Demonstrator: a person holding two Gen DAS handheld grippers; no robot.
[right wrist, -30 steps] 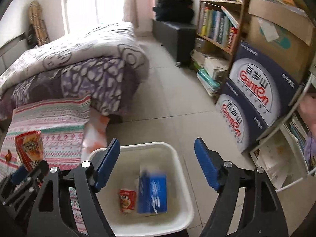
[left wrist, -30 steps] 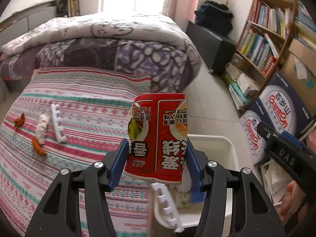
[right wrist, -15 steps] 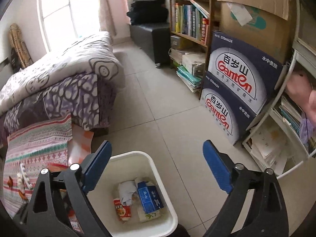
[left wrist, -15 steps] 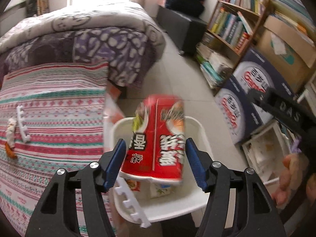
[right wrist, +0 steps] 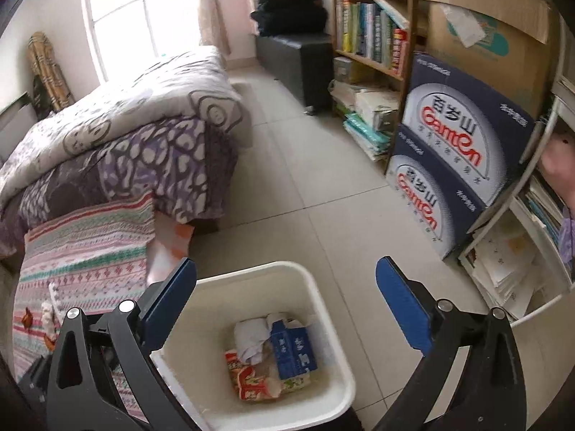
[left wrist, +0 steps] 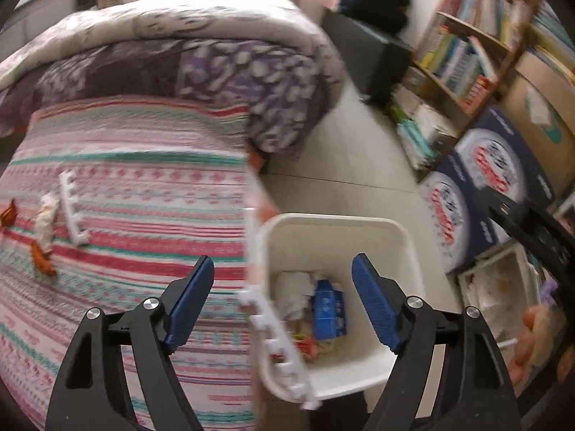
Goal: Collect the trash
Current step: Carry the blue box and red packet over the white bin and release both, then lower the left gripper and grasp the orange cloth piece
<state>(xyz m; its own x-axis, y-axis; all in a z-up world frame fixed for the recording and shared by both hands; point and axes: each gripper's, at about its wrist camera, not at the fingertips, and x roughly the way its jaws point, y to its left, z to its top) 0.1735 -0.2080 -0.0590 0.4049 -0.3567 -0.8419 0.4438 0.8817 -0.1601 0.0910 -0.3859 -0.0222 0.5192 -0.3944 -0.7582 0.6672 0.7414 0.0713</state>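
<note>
A white bin [left wrist: 402,251] [right wrist: 323,305] stands on the floor beside the bed. In it lie a red snack packet [right wrist: 251,377], a blue carton [right wrist: 293,348] [left wrist: 329,309] and crumpled white paper [right wrist: 249,337]. My left gripper [left wrist: 282,301] is open and empty above the bin's left rim. My right gripper [right wrist: 285,309] is open and empty above the bin. A white plastic comb-like strip [left wrist: 278,341] hangs on the bin's near-left rim. Another white strip [left wrist: 73,212], a white wrapper [left wrist: 46,219] and orange scraps [left wrist: 41,258] lie on the striped bedspread [left wrist: 143,197].
A folded purple and grey quilt [left wrist: 172,57] lies at the far end of the bed. Blue Ganten boxes [right wrist: 449,158] and a bookshelf [right wrist: 373,36] line the right wall. A tiled floor strip [right wrist: 305,179] runs between the bed and the boxes.
My left gripper has opened and the red snack packet has dropped into the bin. The left view has swung back toward the bed. My right gripper has lifted slightly above the bin.
</note>
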